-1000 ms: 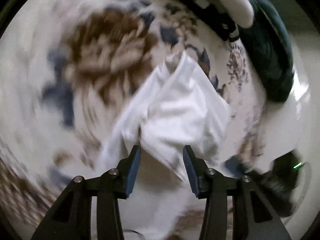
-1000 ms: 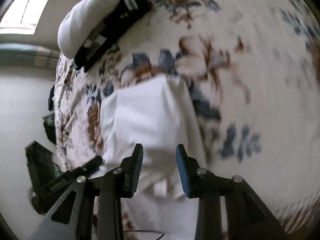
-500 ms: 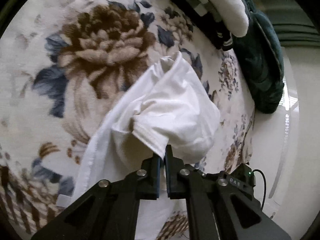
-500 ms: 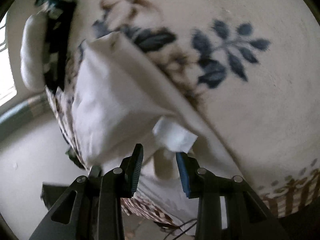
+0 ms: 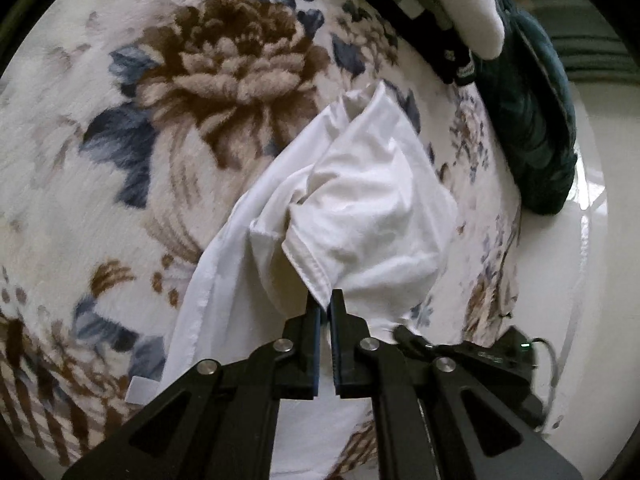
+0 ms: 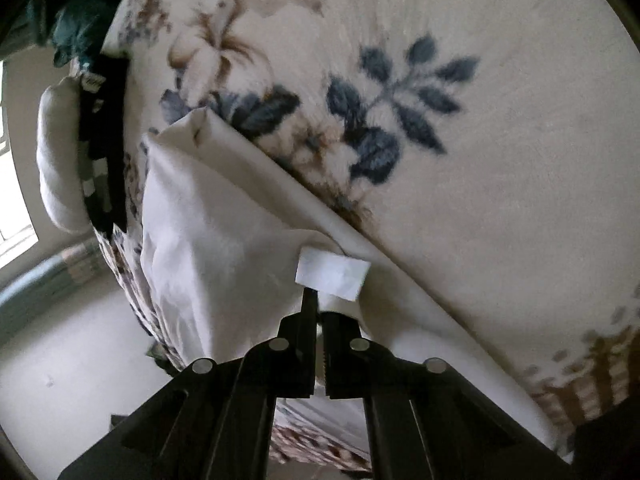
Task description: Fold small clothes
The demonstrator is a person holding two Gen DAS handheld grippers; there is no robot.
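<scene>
A: How is the left gripper [image 5: 325, 300] set?

B: Its jaws are pressed together on a hemmed edge of the white garment [image 5: 360, 208]. The cloth is drawn up from the floral blanket [image 5: 192, 80] into a peak at the tips.

A: And the right gripper [image 6: 318, 304]?

B: It is clamped as well. A fold of the same garment [image 6: 224, 232] is pinched just beneath a small white tag [image 6: 332, 274], which sticks up above the tips.

A: Where is the garment found?

B: It is spread near the blanket's edge. A dark green bundle [image 5: 532, 120] and a white roll [image 5: 460, 0] are seen farther back.

A: What is changed from a second ago?

B: Both sets of jaws were then held apart over the cloth. The left was shut first; the right was still seen parted half a second ago, with the tag between its pads. The right view is also rolled, so the blanket now fills the upper right.
</scene>
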